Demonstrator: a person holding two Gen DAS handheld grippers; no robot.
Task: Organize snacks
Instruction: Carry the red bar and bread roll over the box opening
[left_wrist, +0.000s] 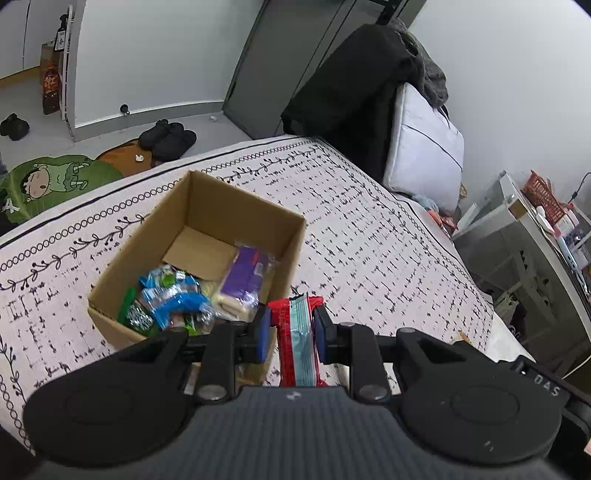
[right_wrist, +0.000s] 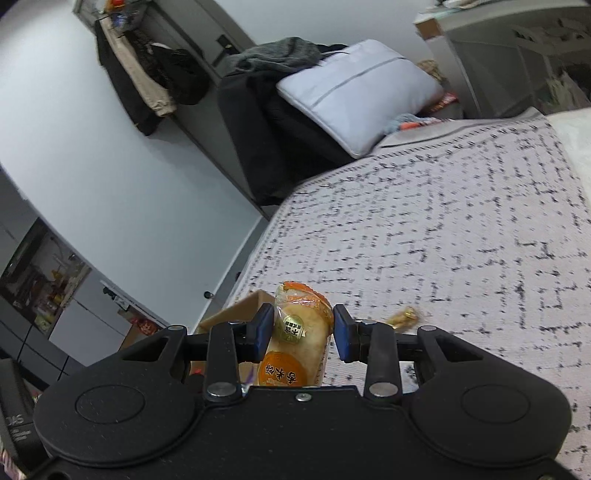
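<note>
two grippers each carry a snack. the left gripper (left_wrist: 289, 330) has its jaws closed on a red and blue packet (left_wrist: 298, 343), held just beside the near right corner of the cardboard box (left_wrist: 147, 236), which already holds several packets. the right gripper (right_wrist: 303, 334) pinches an orange rice cracker pack (right_wrist: 299, 339). this looks like the carrying step; next, each snack needs moving over the box and letting go. beyond, a small gold candy (right_wrist: 402, 316) lies blurred on the bedspread (left_wrist: 369, 221). lower ends of both packs are hidden.
</note>
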